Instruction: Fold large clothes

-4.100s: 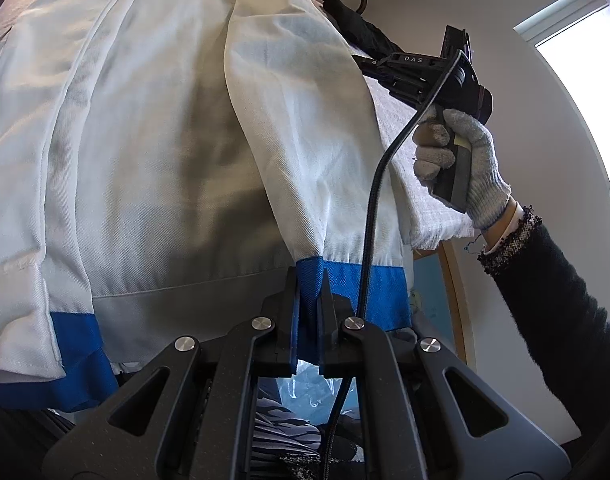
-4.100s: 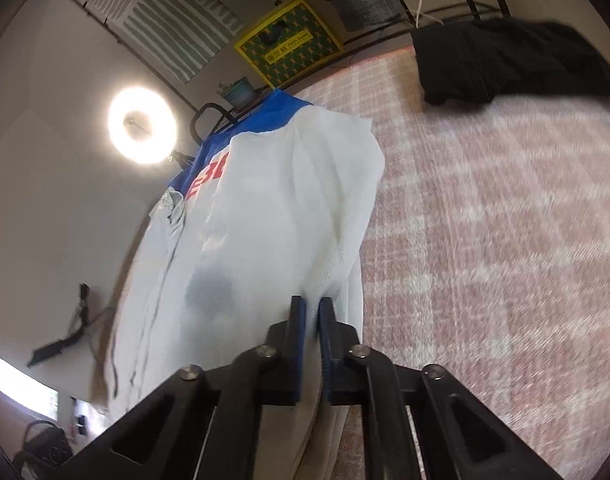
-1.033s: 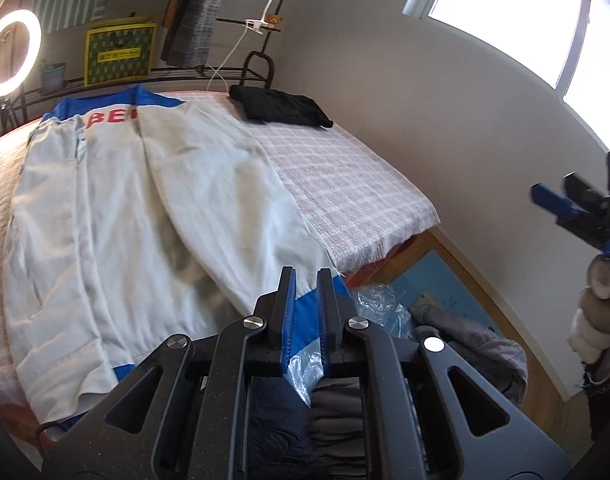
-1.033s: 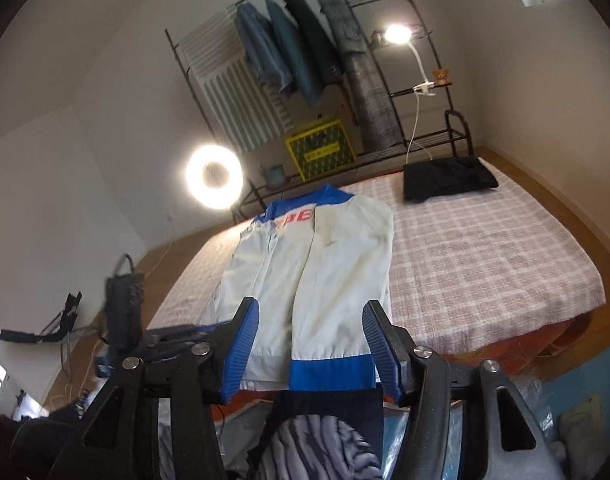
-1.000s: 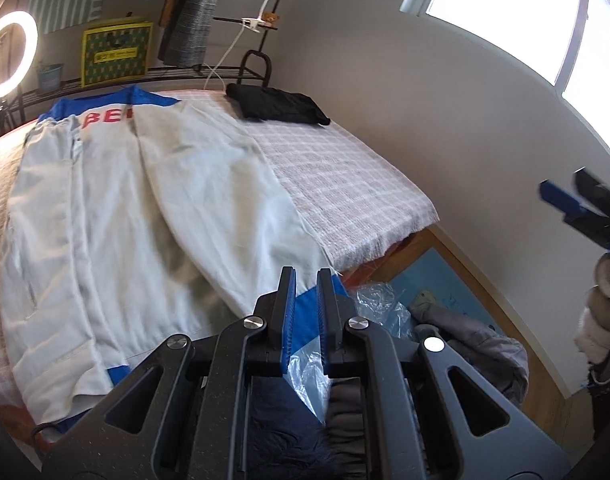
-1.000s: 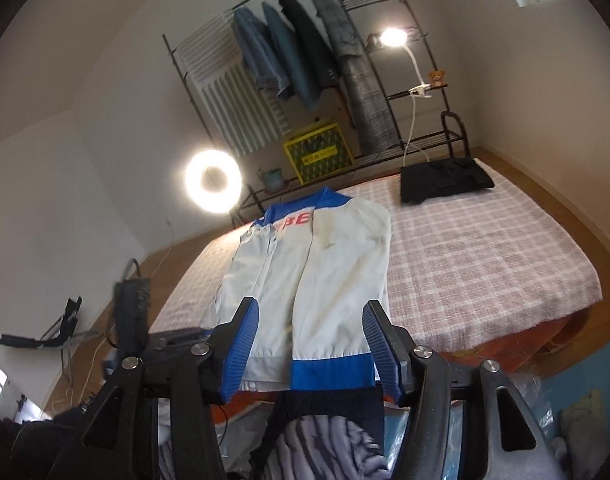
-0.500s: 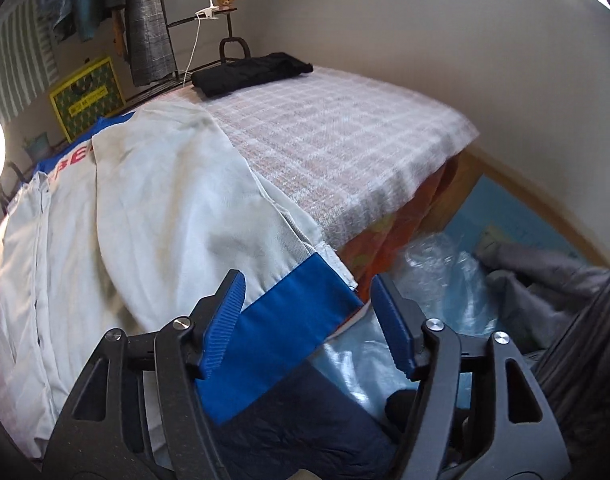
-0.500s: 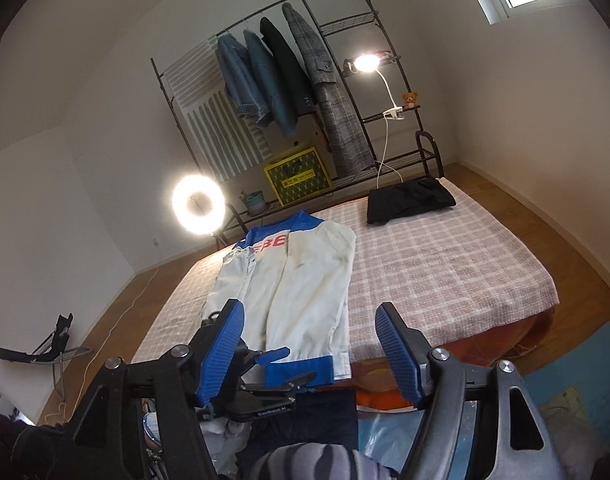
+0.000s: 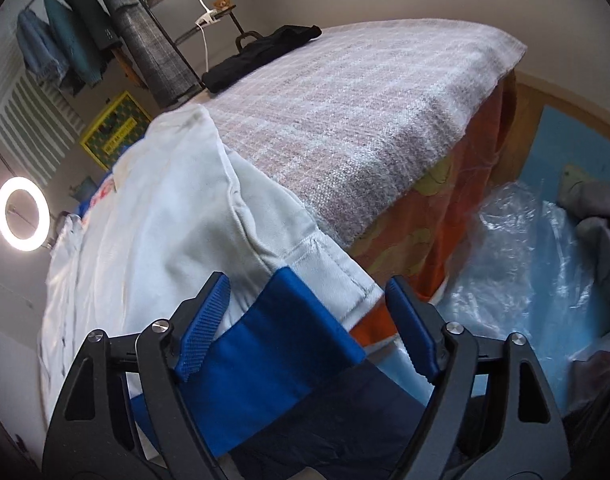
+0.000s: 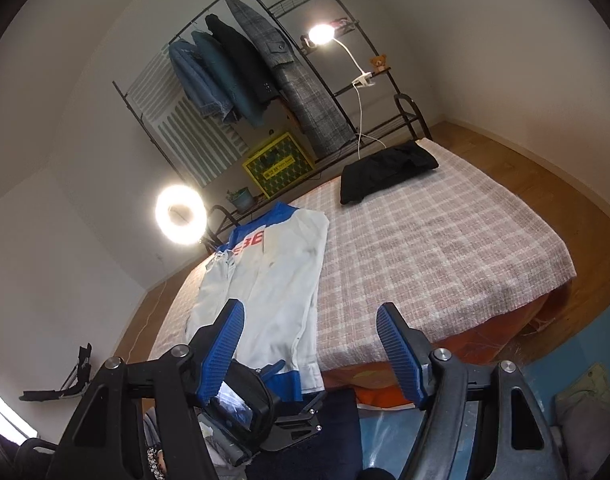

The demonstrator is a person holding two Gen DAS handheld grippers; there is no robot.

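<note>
A white jacket (image 10: 265,280) with blue trim and red letters lies lengthwise on the bed, its sleeve folded over the body. Its blue cuff (image 9: 273,336) hangs over the bed's near edge. My left gripper (image 9: 305,328) is open, with the cuff lying between its blue pads (image 9: 203,326) but not clamped. It also shows in the right wrist view (image 10: 281,376) at the jacket's hem. My right gripper (image 10: 311,354) is open and empty, held high above the bed's near edge.
The bed has a pink checked cover (image 10: 445,248) and an orange sheet (image 9: 445,208) on its side. A folded black garment (image 10: 389,168) lies at the far end. A clothes rack (image 10: 245,64), ring light (image 10: 181,214) and yellow crate (image 10: 279,164) stand behind. Plastic bags (image 9: 513,256) lie on the floor.
My left gripper let go of the blue cuff and opened, then moved closer and lower at the bed edge. My right gripper opened wider and rose back from the bed.
</note>
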